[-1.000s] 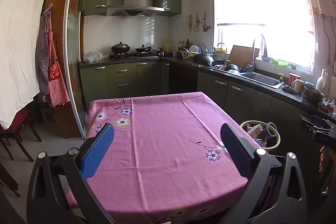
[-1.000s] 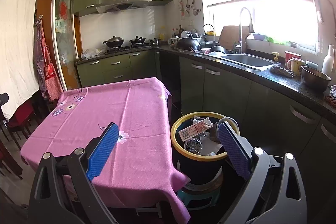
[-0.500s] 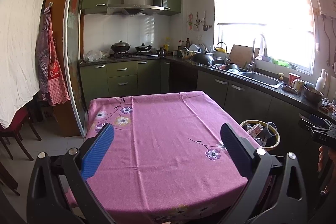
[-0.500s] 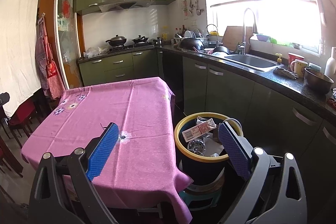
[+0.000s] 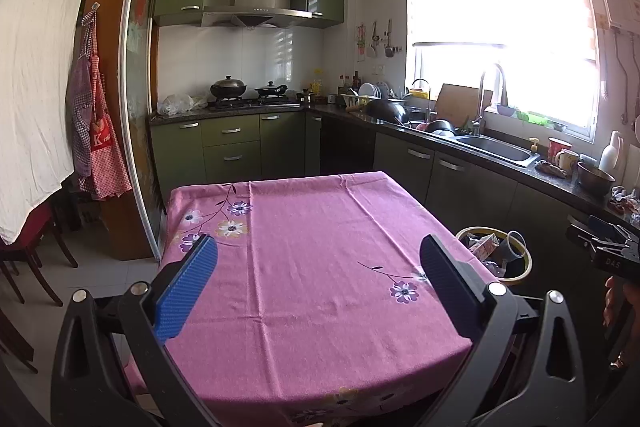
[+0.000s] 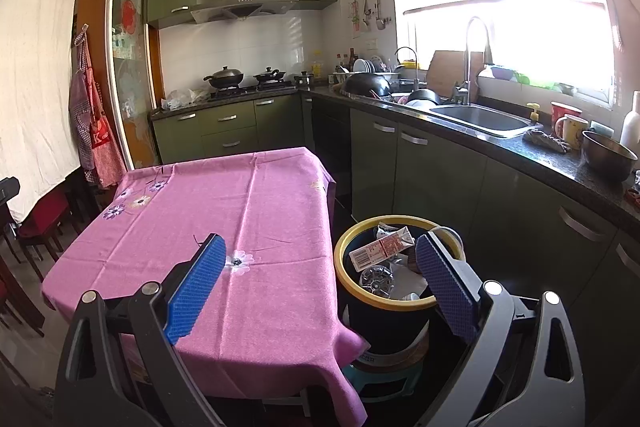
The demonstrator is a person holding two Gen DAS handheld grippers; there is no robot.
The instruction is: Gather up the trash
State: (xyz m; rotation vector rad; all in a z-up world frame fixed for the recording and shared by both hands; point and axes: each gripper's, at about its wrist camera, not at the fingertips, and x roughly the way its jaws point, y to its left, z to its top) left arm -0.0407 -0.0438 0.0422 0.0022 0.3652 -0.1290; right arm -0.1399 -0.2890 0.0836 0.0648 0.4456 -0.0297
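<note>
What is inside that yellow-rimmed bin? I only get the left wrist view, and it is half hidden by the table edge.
Observer: The right wrist view looks down into the yellow-rimmed dark bin. A red and white printed carton lies on top of the trash.
Operator: Anything else in it?
Observer: A crushed clear plastic bottle lies below the carton, beside white crumpled paper.
Operator: Does the bin stand on the floor?
Observer: No, it sits on a small teal plastic stool.
Operator: Is the right gripper carrying something?
Observer: No. The right gripper is open and empty, its blue pads wide apart.
</note>
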